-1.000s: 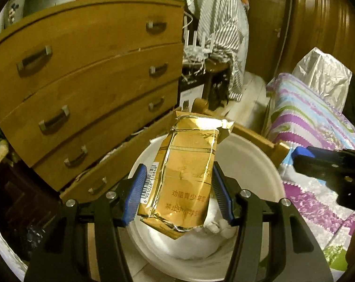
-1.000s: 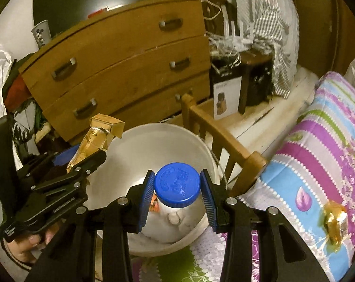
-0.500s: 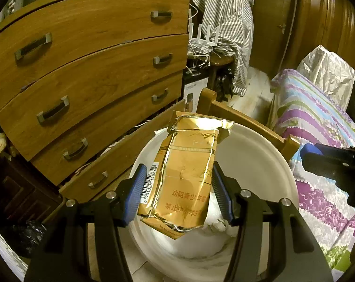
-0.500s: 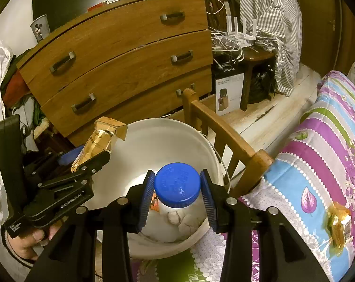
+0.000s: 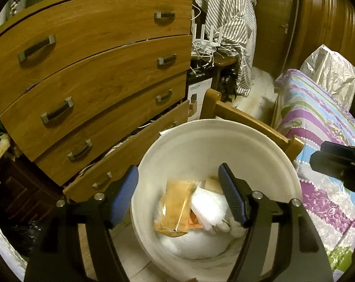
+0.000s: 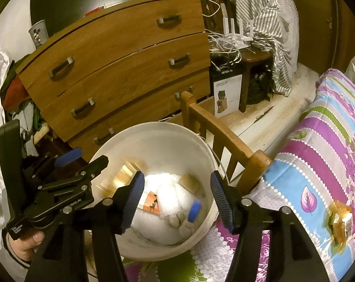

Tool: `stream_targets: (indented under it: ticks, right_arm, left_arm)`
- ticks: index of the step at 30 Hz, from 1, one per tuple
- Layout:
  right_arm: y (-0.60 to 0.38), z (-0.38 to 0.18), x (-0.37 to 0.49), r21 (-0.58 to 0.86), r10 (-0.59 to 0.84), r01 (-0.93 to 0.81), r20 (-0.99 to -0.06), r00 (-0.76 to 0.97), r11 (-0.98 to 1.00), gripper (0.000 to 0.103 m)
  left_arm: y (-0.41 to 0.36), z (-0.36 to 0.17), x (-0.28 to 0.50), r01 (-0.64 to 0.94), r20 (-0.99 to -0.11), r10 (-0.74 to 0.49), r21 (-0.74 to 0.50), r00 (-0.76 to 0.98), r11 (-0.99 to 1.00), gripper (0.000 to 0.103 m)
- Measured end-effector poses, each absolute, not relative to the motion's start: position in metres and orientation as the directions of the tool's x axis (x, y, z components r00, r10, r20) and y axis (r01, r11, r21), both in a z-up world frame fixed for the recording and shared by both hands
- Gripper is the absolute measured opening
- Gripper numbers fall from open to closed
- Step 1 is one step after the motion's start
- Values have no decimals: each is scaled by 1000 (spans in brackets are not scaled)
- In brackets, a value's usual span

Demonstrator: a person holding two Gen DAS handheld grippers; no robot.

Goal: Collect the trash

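- We hold our left gripper [image 5: 178,193] over the white bucket [image 5: 201,138], jaws spread wide with nothing between the blue pads.
- Just below and between those jaws, the gold packet [image 5: 175,205] shows blurred inside the bucket, on top of white crumpled paper [image 5: 208,208].
- Our right gripper [image 6: 177,198] is also above the bucket [image 6: 154,136], jaws wide apart and empty.
- Below the right jaw, a blue-capped bottle [image 6: 194,210] shows blurred inside the bucket against the white paper [image 6: 170,195]; whether it has come to rest we cannot tell.
- To the left of our right jaws, the left gripper [image 6: 88,162] shows from the side at the bucket's rim.
- Far to the right of the right jaws, a gold wrapper [image 6: 339,221] lies on the striped floral bedcover [image 6: 318,145].
- Beyond both sets of jaws stands a wooden chest of drawers [image 5: 95,70], and a wooden bed rail [image 6: 224,136] runs just beside the bucket.
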State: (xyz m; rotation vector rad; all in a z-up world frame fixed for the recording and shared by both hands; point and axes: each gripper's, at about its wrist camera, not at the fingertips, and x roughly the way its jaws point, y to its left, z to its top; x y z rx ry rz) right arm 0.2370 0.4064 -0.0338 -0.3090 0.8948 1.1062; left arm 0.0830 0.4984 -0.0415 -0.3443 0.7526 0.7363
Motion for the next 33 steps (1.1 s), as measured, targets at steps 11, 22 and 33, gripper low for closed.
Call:
stream_targets:
  ticks: [11, 22, 33]
  right_arm:
    - [367, -29, 235, 238, 669, -851, -725, 165, 468, 60]
    - [231, -1, 189, 157, 721, -837, -604, 339, 524, 65]
    - [28, -46, 183, 186, 639, -700, -611, 467, 689, 68]
  left_arm:
    - [489, -41, 77, -696, -722, 467, -27, 510, 718, 68]
    - [419, -34, 81, -597, -705, 408, -28, 580, 801, 68]
    - [291, -57, 135, -356, -744, 228, -14, 628, 934, 68]
